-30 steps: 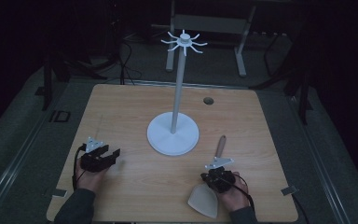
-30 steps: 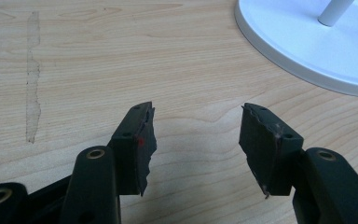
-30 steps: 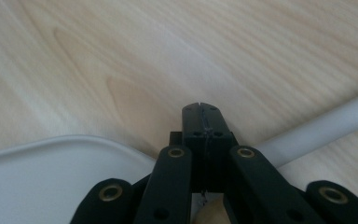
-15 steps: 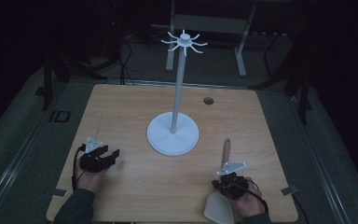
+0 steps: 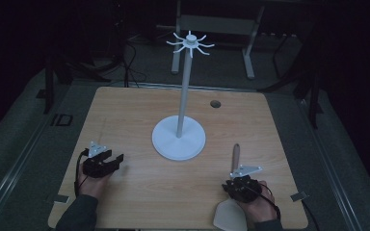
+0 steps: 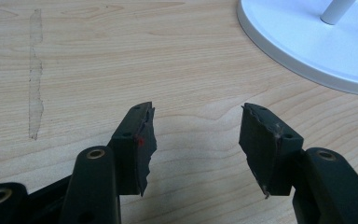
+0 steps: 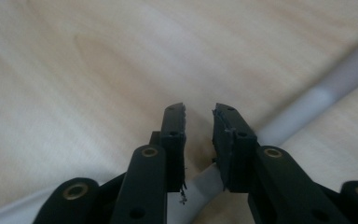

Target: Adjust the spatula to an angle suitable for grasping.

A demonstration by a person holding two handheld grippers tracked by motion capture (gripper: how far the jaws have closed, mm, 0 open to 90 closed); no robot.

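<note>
High view: my right gripper [image 5: 237,169] near the table's [image 5: 125,115] front right corner, jaws just parted off the spatula [image 5: 236,153]; left gripper [image 5: 117,159] open, idle; hanging it on the rack [image 5: 179,137] remains.

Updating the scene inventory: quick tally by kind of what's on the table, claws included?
White stand: 1
Spatula: 1
Claws, left claw and right claw: 2
Total: 4
</note>
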